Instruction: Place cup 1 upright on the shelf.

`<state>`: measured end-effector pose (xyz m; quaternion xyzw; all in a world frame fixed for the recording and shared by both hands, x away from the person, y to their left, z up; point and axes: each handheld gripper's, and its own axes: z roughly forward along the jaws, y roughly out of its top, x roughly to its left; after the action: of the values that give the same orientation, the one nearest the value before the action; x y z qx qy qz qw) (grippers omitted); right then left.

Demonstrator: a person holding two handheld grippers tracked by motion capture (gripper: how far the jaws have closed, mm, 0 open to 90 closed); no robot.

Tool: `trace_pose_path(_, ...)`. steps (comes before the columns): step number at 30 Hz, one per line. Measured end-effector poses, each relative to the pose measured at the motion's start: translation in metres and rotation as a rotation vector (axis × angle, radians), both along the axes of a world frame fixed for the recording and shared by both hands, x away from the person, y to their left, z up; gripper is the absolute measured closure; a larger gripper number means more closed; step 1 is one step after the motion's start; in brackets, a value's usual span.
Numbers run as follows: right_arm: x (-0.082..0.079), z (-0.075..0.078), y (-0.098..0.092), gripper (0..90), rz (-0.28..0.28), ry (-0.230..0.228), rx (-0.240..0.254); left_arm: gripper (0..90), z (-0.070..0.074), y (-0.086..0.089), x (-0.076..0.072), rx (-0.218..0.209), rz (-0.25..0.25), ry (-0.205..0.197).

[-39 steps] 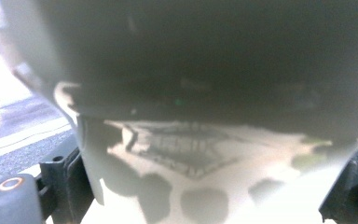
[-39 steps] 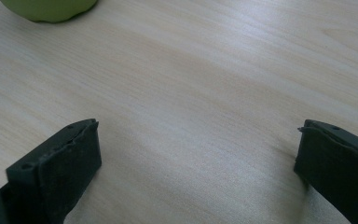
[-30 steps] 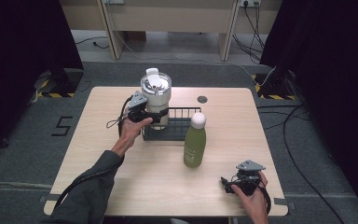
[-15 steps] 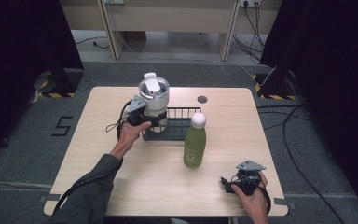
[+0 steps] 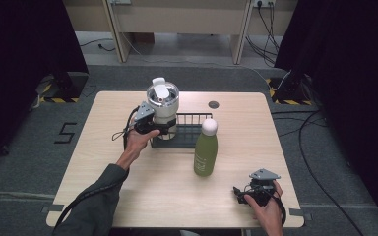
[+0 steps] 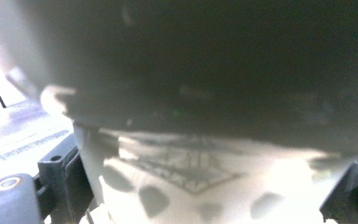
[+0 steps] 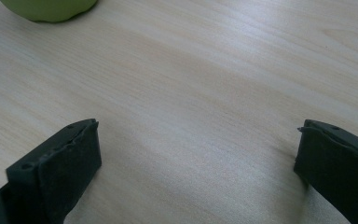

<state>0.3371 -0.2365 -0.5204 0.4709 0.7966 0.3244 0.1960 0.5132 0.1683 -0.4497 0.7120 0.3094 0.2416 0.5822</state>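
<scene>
My left gripper (image 5: 158,129) is at the white jug (image 5: 163,105), which stands in the left end of the black wire rack (image 5: 192,135) near the middle of the bench's far edge. In the left gripper view the jug's pale body (image 6: 205,177) sits between the two black jaws, one at each lower corner, with its dark upper part looming overhead; the picture is too blurred for me to say whether the pads press on it or stand just off it. The jaws have just been opening a little, with the jug between them. The jug's lid (image 5: 160,86) is flipped up on top.

My right gripper (image 5: 241,192) rests near the bench's near right corner, well apart from the rack. Its jaws stand wide open with nothing between them, bare wood of the bench (image 7: 205,93) showing in the gap.

A green bottle (image 5: 206,150) with a white cap stands upright between the rack and my right gripper, just in front of the rack's right end; its green base (image 7: 46,9) shows in the right gripper view.
</scene>
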Motion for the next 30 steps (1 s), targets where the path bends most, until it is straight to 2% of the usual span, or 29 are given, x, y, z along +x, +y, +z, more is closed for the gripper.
trace_pose_path(5,0.0,0.0,0.0,0.5,-0.001,0.001,0.001,9.6,-0.001,0.001,-0.002,-0.009,0.003,-0.001)
trace_pose_path(11,0.0,0.0,0.0,0.5,-0.002,0.002,0.002,9.6,0.0,0.002,-0.003,0.003,-0.001,0.001)
trace_pose_path(21,0.0,0.0,0.0,0.4,-0.001,0.001,0.001,9.8,0.001,0.008,-0.002,0.01,-0.047,0.003)
trace_pose_path(30,0.0,0.0,0.0,0.4,-0.004,0.003,0.003,9.8,-0.003,0.013,-0.004,0.004,-0.064,-0.012)
